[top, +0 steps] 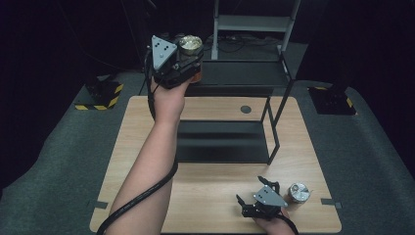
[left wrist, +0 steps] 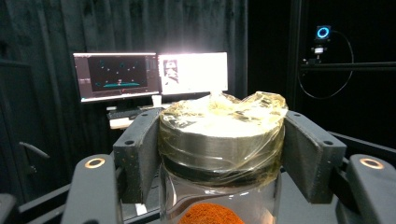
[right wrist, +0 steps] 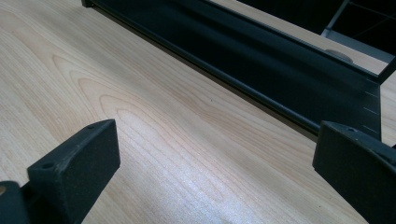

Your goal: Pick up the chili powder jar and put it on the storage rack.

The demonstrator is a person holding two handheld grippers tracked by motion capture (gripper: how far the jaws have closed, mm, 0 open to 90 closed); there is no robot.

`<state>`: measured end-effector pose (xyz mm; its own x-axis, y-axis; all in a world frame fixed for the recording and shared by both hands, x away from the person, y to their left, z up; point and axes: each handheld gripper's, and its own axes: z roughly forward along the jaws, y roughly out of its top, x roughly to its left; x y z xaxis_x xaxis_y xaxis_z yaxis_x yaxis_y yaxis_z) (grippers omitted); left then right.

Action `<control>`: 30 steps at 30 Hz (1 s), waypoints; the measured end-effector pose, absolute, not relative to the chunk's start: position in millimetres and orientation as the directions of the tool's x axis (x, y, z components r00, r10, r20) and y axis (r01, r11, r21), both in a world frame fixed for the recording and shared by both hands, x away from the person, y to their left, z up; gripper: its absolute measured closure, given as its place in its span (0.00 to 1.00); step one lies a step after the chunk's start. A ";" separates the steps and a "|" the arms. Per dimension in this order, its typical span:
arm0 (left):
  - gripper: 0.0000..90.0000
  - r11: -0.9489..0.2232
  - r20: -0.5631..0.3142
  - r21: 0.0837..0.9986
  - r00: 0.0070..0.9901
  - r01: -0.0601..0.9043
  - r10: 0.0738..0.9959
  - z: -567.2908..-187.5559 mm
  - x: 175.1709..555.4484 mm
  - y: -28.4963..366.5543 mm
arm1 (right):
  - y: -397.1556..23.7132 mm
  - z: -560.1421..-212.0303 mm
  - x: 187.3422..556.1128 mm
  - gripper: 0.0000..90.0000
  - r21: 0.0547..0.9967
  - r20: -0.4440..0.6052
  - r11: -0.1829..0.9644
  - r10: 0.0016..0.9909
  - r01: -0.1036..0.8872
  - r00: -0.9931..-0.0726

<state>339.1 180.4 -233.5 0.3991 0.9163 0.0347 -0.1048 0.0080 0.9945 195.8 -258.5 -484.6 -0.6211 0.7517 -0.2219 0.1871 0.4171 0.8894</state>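
Note:
My left gripper (top: 188,58) is raised high over the back of the table, shut on a glass jar (top: 191,45). In the left gripper view both jaws press on the jar (left wrist: 222,140) just under its metal lid, which is wrapped in clear film; orange powder shows inside the glass. My right gripper (top: 250,190) rests low at the table's front right, open, with bare wood between its jaws (right wrist: 215,158). A second jar with a metal lid (top: 297,192) stands upright just to the right of that gripper, apart from it.
A black two-tier metal rack (top: 222,142) stands mid-table, its upper shelf (top: 240,73) right of the raised jar. The wooden table (top: 205,196) sits on grey carpet. Monitors (left wrist: 149,74) glow before a dark curtain in the left gripper view.

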 end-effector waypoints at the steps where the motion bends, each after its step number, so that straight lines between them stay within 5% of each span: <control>1: 0.38 0.008 0.035 0.994 0.399 -0.105 0.916 -233.5 339.1 180.4 | -258.6 -484.6 195.8 0.00 0.890 -0.221 0.417 0.752 0.187 -0.621; 30: 0.38 0.038 -0.008 0.997 0.402 -0.067 0.915 -249.7 357.8 175.4 | -259.9 -485.3 195.0 0.00 0.892 -0.220 0.414 0.749 0.182 -0.624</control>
<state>357.8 175.4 -249.7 0.4025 0.9154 -0.0081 -0.0674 0.0384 0.9970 195.0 -259.9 -485.3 -0.6244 0.7495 -0.2202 0.1819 0.4137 0.8921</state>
